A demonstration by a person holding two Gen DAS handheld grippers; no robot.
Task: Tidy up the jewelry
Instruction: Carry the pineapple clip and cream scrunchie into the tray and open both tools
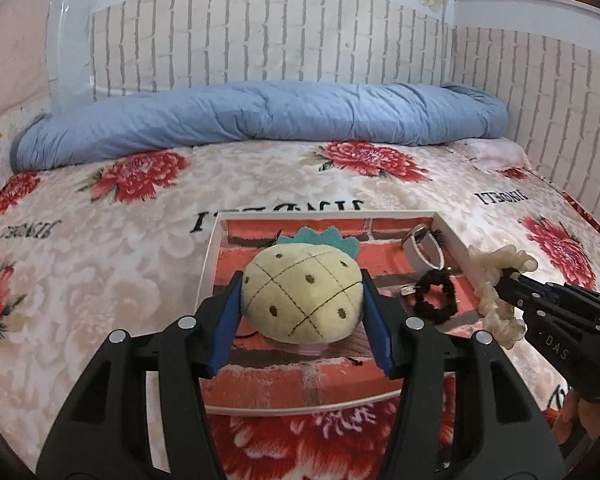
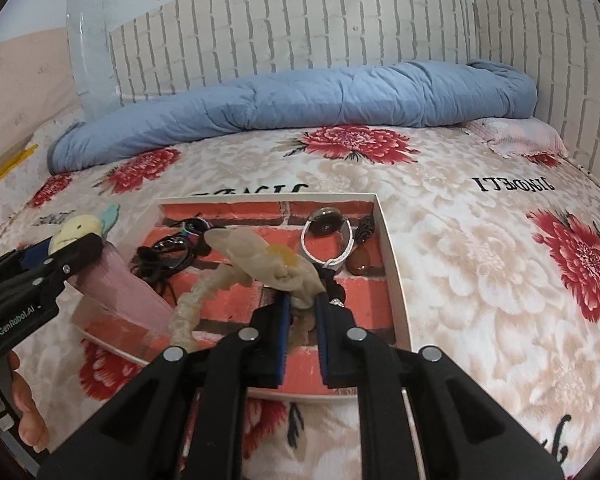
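- Left wrist view: the left gripper [image 1: 302, 304] has its blue pads clamped on the two sides of a plush pineapple [image 1: 302, 294], pale yellow, stitched in a dark grid with brown dots and topped by teal felt leaves. It is held over the shallow white-rimmed tray [image 1: 454, 240] lined in red brick print.
- Only this view shows the black hair tie [image 1: 434, 298], a fuzzy ring lying in the tray just below a white band [image 1: 422, 254].
- The right gripper [image 1: 500, 286] enters from the right, with a cream ruffled scrunchie [image 1: 496, 292] hanging from its tip at the tray's right rim.
- Right wrist view: the right gripper [image 2: 302, 308] has its jaws pinched narrow on the scrunchie [image 2: 268, 258], whose crinkled fabric bunches ahead of the pads.
- Only here do a tangle of black cords [image 2: 168, 250], a brown teardrop pendant [image 2: 360, 264] and a round metal disc [image 2: 326, 220] show inside the tray [image 2: 392, 264].
- The tray rests on a fleecy floral bedspread [image 2: 480, 260]; a rolled blue quilt [image 2: 300, 96] lies along the wall.
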